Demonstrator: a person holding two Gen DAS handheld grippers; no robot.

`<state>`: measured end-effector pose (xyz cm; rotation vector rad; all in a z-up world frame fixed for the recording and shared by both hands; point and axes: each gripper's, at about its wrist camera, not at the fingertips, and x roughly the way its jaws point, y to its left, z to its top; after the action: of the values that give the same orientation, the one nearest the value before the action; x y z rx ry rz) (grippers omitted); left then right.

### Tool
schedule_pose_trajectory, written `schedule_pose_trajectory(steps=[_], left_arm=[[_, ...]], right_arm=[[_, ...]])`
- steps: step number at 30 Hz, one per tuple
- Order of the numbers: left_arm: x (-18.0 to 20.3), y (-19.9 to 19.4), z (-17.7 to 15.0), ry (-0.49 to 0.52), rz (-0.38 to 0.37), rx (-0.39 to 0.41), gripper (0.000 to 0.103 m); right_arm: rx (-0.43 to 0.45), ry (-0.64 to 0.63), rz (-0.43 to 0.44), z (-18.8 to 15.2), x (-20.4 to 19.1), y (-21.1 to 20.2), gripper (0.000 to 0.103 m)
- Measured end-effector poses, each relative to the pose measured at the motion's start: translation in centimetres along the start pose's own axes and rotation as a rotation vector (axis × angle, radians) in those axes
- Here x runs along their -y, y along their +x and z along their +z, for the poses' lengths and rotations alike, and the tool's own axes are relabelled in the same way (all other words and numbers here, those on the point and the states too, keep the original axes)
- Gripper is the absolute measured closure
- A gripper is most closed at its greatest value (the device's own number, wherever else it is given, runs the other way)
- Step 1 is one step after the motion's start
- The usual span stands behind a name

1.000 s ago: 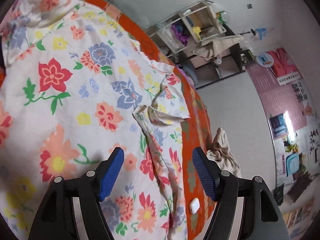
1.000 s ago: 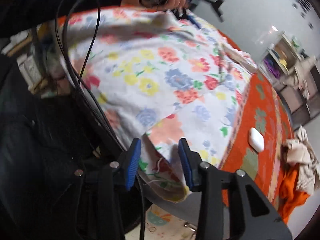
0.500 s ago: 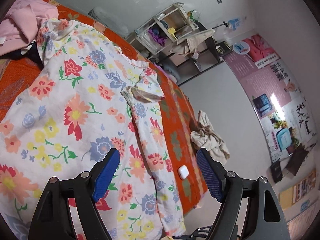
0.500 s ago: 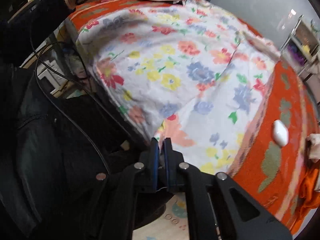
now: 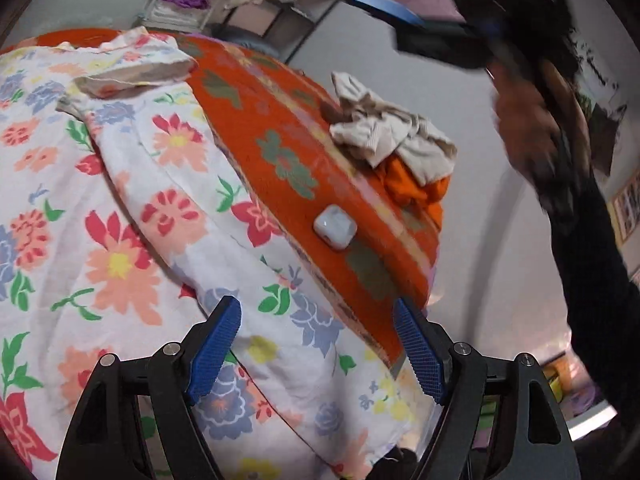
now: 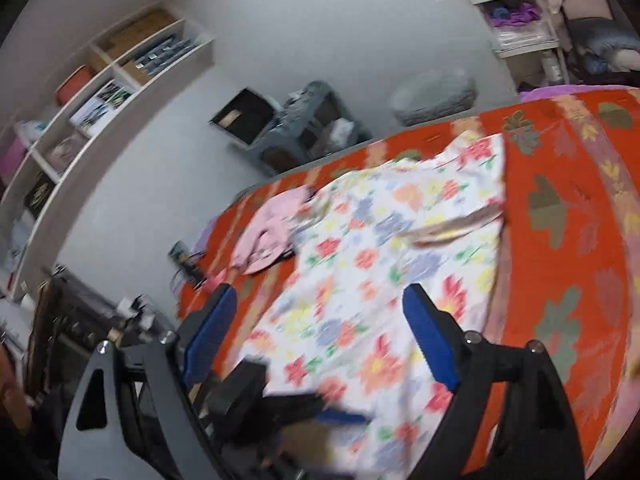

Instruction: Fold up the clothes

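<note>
A white floral garment lies spread flat on the orange bedcover, its hem hanging over the near edge. My left gripper hovers open just above that hem near the bed's corner, with nothing between its blue pads. From the right wrist view the same garment shows from higher up. My right gripper is raised over it with its jaws opening and nothing between them. A hand holds the right gripper, a blur at the upper right. The left gripper shows blurred at the garment's near edge.
A small white case rests on the bedcover right of the garment. A beige and orange heap of clothes lies beyond the bed's right edge. A pink garment sits at the bed's far left. Shelves line the wall.
My right gripper was shut on the garment's near edge; it has let go, risen and rolled. The left gripper has swung right along the garment toward the bed's corner, still open.
</note>
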<state>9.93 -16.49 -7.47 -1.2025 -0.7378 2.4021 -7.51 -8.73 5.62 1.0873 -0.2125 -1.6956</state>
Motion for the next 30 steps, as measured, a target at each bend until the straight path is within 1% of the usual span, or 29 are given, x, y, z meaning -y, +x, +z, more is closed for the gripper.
schedule_pose_trajectory(steps=[1,2,3,4,6,9,10,11,13,14,15,18,21,23,25,26,27,28,29,30], left_arm=[[-0.4,0.7,0.0,-0.017,-0.017,-0.033,0.024],[-0.9,1.2,-0.1,-0.039,-0.035,-0.056,0.024],[-1.3,1.4,-0.2,-0.051,-0.044,-0.068,0.024],[-1.6,1.3,-0.3,-0.056,-0.055,-0.071,0.024],[-2.1,0.9,-0.3,-0.074,-0.088,-0.069,0.024],[-3.0,0.3,-0.2,-0.099,-0.12,-0.064,0.024],[-3.4,0.3,-0.1,-0.111,-0.124,-0.071,0.024],[-3.8,0.5,-0.2,-0.125,-0.13,-0.081,0.024],[-4.6,0.8,-0.2,-0.153,-0.148,-0.098,0.024],[-4.8,0.8,-0.2,-0.16,-0.161,-0.099,0.024],[-4.8,0.8,-0.1,-0.164,-0.167,-0.101,0.024],[-5.1,0.7,-0.2,-0.175,-0.177,-0.111,0.024],[-6.3,-0.4,-0.4,-0.242,-0.196,-0.094,0.024],[-7.6,-2.2,-0.8,-0.302,-0.178,-0.046,0.024],[-8.8,-4.6,-1.0,-0.353,-0.109,0.034,0.024],[-9.3,-6.0,-1.2,-0.373,-0.067,0.086,0.024],[-9.6,-7.5,-1.4,-0.385,-0.021,0.138,0.024],[-9.9,-8.9,-1.6,-0.395,0.024,0.187,0.024],[-10.3,-10.2,-1.9,-0.409,0.068,0.229,0.024],[-10.6,-11.3,-2.3,-0.426,0.11,0.266,0.024]], right_arm=[[-0.004,0.042,-0.053,1.6,2.5,2.1,0.023],[-0.014,0.091,-0.092,2.9,4.9,4.0,0.03],[-0.035,0.155,-0.102,3.8,7.1,5.8,0.039],[-0.057,0.21,-0.112,4.5,9.1,7.5,0.041],[-0.1,0.27,-0.135,5.1,12.0,10.4,0.043],[-0.173,0.264,-0.14,5.5,12.9,13.8,0.043],[-0.184,0.25,-0.15,5.5,12.9,14.5,0.043],[-0.191,0.233,-0.162,5.5,12.7,15.2,0.047],[-0.188,0.187,-0.191,5.8,12.4,16.2,0.077],[-0.181,0.168,-0.191,6.0,12.0,16.5,0.101],[-0.174,0.15,-0.185,6.3,11.5,16.7,0.099],[-0.166,0.111,-0.118,8.1,10.1,17.8,0.1],[-0.144,0.069,-0.065,10.3,8.4,19.0,0.1],[-0.139,0.054,-0.017,11.9,7.2,21.0,0.098],[-0.183,0.041,0.021,12.8,6.3,24.1,0.095],[-0.205,0.03,0.026,13.1,5.9,25.7,0.077],[-0.213,0.019,0.015,13.3,5.6,27.1,0.051],[-0.215,0.014,0.004,13.4,5.1,28.3,0.044],[-0.207,0.01,0.004,13.6,4.5,28.8,0.043],[-0.177,-0.001,0.017,13.9,3.7,28.5,0.043]])
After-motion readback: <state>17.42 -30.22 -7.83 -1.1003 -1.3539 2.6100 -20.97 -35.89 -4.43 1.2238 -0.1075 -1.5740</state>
